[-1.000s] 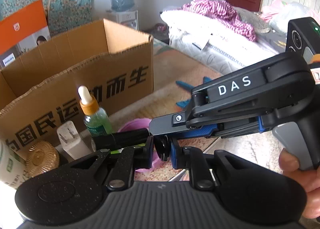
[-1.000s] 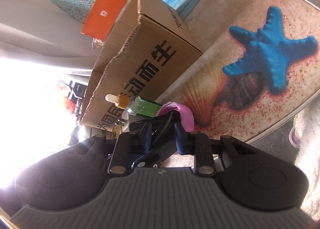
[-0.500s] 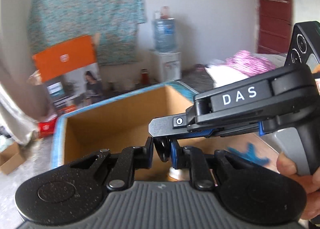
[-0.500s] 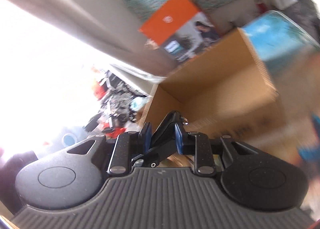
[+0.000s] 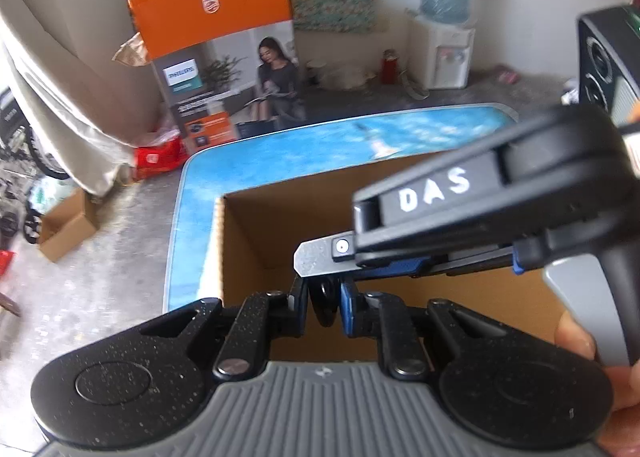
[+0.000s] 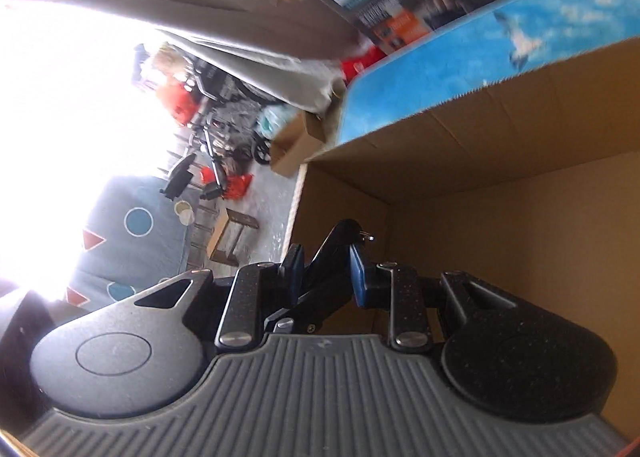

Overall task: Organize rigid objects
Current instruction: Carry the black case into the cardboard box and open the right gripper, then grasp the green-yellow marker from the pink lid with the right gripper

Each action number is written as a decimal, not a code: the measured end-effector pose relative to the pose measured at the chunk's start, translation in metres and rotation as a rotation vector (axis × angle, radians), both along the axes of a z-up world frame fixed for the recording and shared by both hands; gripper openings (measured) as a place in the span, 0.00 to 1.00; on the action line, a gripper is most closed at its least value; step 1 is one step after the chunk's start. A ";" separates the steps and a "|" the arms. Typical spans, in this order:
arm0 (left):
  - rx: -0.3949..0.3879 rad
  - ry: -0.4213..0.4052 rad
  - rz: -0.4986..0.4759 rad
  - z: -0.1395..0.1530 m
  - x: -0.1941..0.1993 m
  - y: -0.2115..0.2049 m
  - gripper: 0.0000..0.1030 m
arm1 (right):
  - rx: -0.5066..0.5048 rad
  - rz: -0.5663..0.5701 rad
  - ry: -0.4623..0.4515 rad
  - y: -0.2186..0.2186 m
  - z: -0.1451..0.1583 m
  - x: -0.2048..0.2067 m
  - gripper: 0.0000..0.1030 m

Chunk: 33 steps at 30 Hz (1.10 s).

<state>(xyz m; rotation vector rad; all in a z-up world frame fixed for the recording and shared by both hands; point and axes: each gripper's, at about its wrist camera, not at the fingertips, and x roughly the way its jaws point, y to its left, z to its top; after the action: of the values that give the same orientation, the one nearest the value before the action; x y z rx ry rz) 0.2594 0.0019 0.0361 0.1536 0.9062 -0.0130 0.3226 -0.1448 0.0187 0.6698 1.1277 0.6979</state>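
A slim black object (image 6: 334, 263) with a small metal ring at its tip is gripped from both sides. My right gripper (image 6: 326, 269) is shut on its shaft. My left gripper (image 5: 324, 297) is shut on its round black end (image 5: 323, 307). In the left wrist view the right gripper (image 5: 340, 263), marked DAS, reaches in from the right just above the left jaws. Both grippers hang over the open cardboard box (image 5: 280, 225), whose brown inside (image 6: 520, 217) shows nothing in the visible part.
The box stands on a table with a blue sea print (image 5: 280, 161). Beyond it on the floor are an orange appliance carton (image 5: 224, 57), a water dispenser (image 5: 444, 17) and a small cardboard box (image 5: 64, 229). A hand (image 5: 576, 341) holds the right gripper.
Both grippers, still shut on the black object, rose from the items in front of the box and moved over its open top. The dropper bottle and plug have left the view.
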 end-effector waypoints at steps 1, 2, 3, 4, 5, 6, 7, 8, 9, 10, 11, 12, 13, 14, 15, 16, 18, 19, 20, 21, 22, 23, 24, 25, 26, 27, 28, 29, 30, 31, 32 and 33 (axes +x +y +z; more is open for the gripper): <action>0.014 0.000 0.004 -0.002 -0.005 0.001 0.17 | 0.006 -0.002 0.017 0.005 -0.005 0.007 0.24; 0.020 0.003 0.008 -0.005 -0.002 0.002 0.17 | 0.008 -0.005 0.029 0.012 -0.011 0.015 0.24; 0.024 0.005 0.008 -0.005 -0.002 0.003 0.17 | 0.010 -0.005 0.038 0.016 -0.014 0.020 0.24; 0.025 0.007 0.008 -0.006 -0.001 0.003 0.18 | 0.012 -0.008 0.049 0.019 -0.017 0.023 0.24; 0.024 0.008 0.007 -0.007 -0.001 0.004 0.20 | 0.012 -0.009 0.054 0.024 -0.021 0.025 0.25; 0.021 0.005 0.005 -0.007 0.000 0.005 0.20 | 0.010 -0.010 0.057 0.026 -0.024 0.027 0.27; 0.018 0.000 0.003 -0.006 -0.001 0.006 0.21 | 0.006 -0.012 0.058 0.028 -0.025 0.029 0.28; 0.020 -0.006 0.003 -0.005 -0.003 0.005 0.22 | 0.005 -0.016 0.060 0.027 -0.025 0.027 0.29; 0.023 -0.014 0.005 -0.004 -0.003 0.006 0.26 | 0.006 -0.019 0.064 0.027 -0.024 0.027 0.29; 0.022 -0.023 0.004 -0.001 -0.007 0.006 0.28 | 0.012 -0.022 0.062 0.027 -0.024 0.028 0.29; 0.013 -0.033 0.002 0.004 -0.011 0.006 0.32 | 0.018 -0.025 0.058 0.025 -0.021 0.026 0.29; 0.002 -0.041 0.001 0.007 -0.013 0.008 0.35 | 0.023 -0.028 0.052 0.020 -0.019 0.024 0.30; -0.008 -0.053 -0.001 0.013 -0.017 0.009 0.36 | 0.029 -0.032 0.041 0.017 -0.015 0.022 0.30; -0.015 -0.065 -0.004 0.018 -0.020 0.010 0.38 | 0.035 -0.037 0.023 0.011 -0.008 0.018 0.30; -0.023 -0.080 -0.009 0.024 -0.026 0.010 0.42 | 0.040 -0.041 0.009 0.007 -0.001 0.014 0.31; -0.031 -0.095 -0.015 0.030 -0.034 0.010 0.44 | 0.048 -0.045 -0.010 0.000 0.009 0.007 0.31; -0.051 -0.122 -0.030 0.042 -0.047 0.009 0.51 | 0.071 -0.052 -0.050 -0.014 0.027 -0.010 0.32; -0.062 -0.137 -0.043 0.048 -0.056 0.008 0.53 | 0.084 -0.059 -0.073 -0.023 0.037 -0.020 0.32; -0.070 -0.149 -0.054 0.053 -0.065 0.007 0.56 | 0.101 -0.066 -0.099 -0.040 0.048 -0.035 0.33; -0.077 -0.162 -0.066 0.058 -0.075 0.005 0.60 | 0.116 -0.075 -0.130 -0.051 0.057 -0.049 0.33; -0.084 -0.172 -0.078 0.062 -0.085 0.003 0.62 | 0.129 -0.087 -0.155 -0.067 0.066 -0.062 0.34; -0.090 -0.181 -0.094 0.064 -0.095 0.000 0.64 | 0.138 -0.097 -0.180 -0.077 0.071 -0.075 0.35; -0.099 -0.186 -0.109 0.066 -0.105 -0.002 0.66 | 0.144 -0.108 -0.209 -0.090 0.078 -0.092 0.39; -0.108 -0.190 -0.125 0.066 -0.115 -0.005 0.67 | 0.148 -0.124 -0.228 -0.103 0.081 -0.107 0.40; -0.118 -0.191 -0.139 0.066 -0.124 -0.007 0.67 | 0.153 -0.131 -0.243 -0.115 0.080 -0.121 0.41; -0.131 -0.191 -0.155 0.064 -0.134 -0.010 0.68 | 0.158 -0.143 -0.252 -0.126 0.079 -0.135 0.41; -0.143 -0.189 -0.173 0.062 -0.143 -0.014 0.68 | 0.160 -0.163 -0.255 -0.139 0.074 -0.151 0.41; -0.154 -0.182 -0.193 0.058 -0.151 -0.018 0.68 | 0.159 -0.175 -0.256 -0.149 0.069 -0.165 0.42; -0.165 -0.173 -0.216 0.053 -0.160 -0.022 0.68 | 0.153 -0.197 -0.249 -0.159 0.063 -0.179 0.42; -0.175 -0.164 -0.240 0.047 -0.167 -0.028 0.68 | 0.144 -0.211 -0.237 -0.166 0.052 -0.190 0.43; -0.188 -0.155 -0.256 0.041 -0.174 -0.032 0.68 | 0.137 -0.225 -0.219 -0.173 0.045 -0.201 0.43; -0.203 -0.140 -0.273 0.034 -0.181 -0.037 0.68 | 0.135 -0.245 -0.196 -0.177 0.030 -0.214 0.43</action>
<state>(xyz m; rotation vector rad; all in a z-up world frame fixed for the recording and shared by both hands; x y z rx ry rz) 0.0786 -0.0351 0.0703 0.0866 0.7342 -0.3431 0.1087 -0.3219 0.0490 0.8201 0.8075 0.6185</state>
